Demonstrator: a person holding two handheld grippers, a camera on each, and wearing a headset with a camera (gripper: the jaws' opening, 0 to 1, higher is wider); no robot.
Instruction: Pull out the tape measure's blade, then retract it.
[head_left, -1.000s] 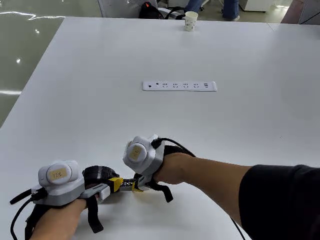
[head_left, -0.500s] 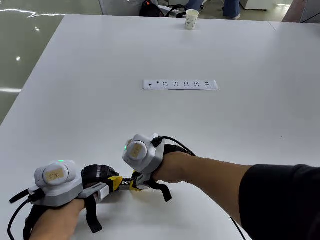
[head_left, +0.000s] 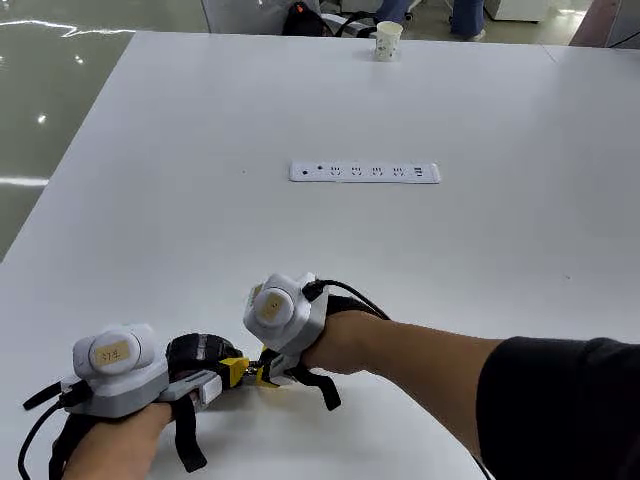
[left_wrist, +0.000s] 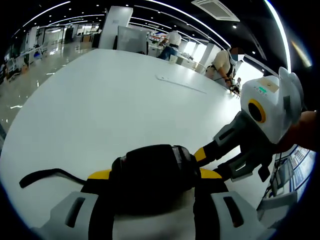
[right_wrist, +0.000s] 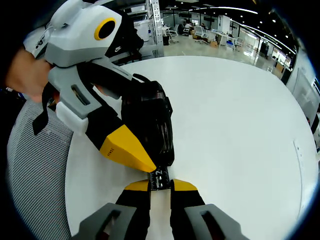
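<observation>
A black tape measure (head_left: 198, 351) rests low on the white table (head_left: 300, 240) at the near left. My left gripper (head_left: 226, 367) is shut on its body, which sits between the yellow-tipped jaws in the left gripper view (left_wrist: 150, 175). My right gripper (head_left: 262, 375) is just to the right of it, jaws shut on the end of the blade (right_wrist: 159, 178). Only a short stub of blade shows between the case (right_wrist: 150, 120) and my right gripper (right_wrist: 160, 189). The left gripper's yellow fingertip (right_wrist: 127, 147) lies against the case.
A white power strip (head_left: 365, 172) lies mid-table, well beyond the grippers. A paper cup (head_left: 387, 41) stands at the far edge. The table's left edge drops to a shiny floor (head_left: 50, 90). People stand far behind the table (left_wrist: 172, 42).
The two grippers stand slightly closer together, and the strip of blade between them looks a little shorter. The head camera has shifted a bit.
</observation>
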